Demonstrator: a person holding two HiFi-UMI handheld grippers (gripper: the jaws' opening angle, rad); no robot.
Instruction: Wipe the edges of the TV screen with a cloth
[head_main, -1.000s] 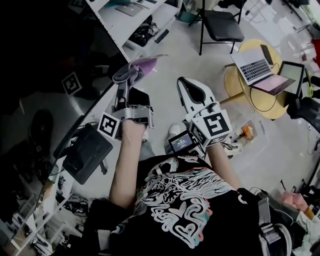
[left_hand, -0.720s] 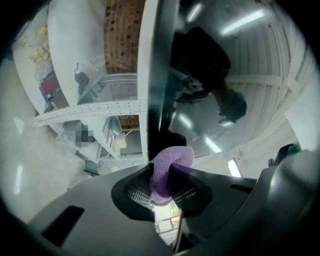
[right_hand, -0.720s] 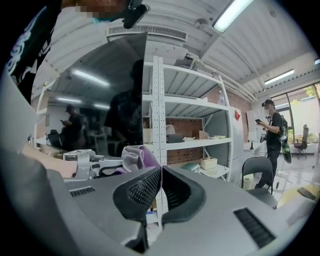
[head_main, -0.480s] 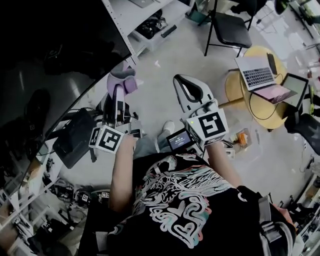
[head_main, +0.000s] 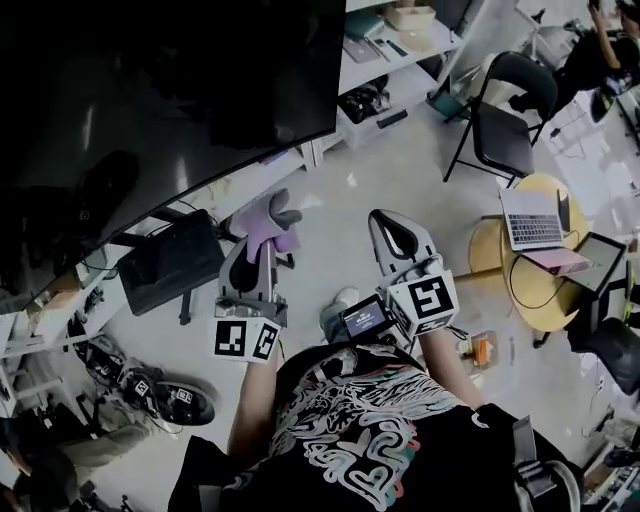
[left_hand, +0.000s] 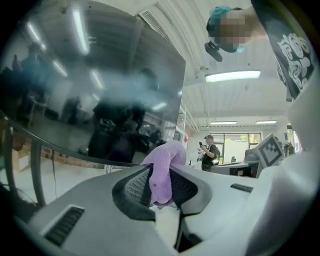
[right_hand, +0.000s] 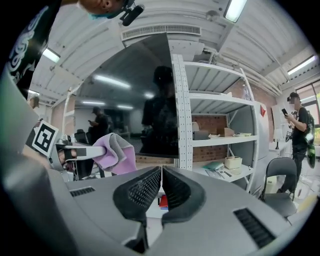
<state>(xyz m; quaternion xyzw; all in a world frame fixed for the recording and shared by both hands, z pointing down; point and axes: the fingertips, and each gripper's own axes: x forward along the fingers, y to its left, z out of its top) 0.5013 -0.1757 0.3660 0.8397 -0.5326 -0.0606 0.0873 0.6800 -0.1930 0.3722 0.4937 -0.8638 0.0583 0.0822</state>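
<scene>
Bunched purple cloth (head_main: 267, 221), near dark TV screen (head_main: 150, 100)

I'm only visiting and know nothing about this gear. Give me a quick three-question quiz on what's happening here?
1. True or false: the left gripper holds a purple cloth.
2. The fingers of the right gripper are: A) together, empty; B) wide open; C) gripping a cup.
3. Fill in: on the round table sits an open ___.
Key: 1 true; 2 A; 3 laptop.
</scene>
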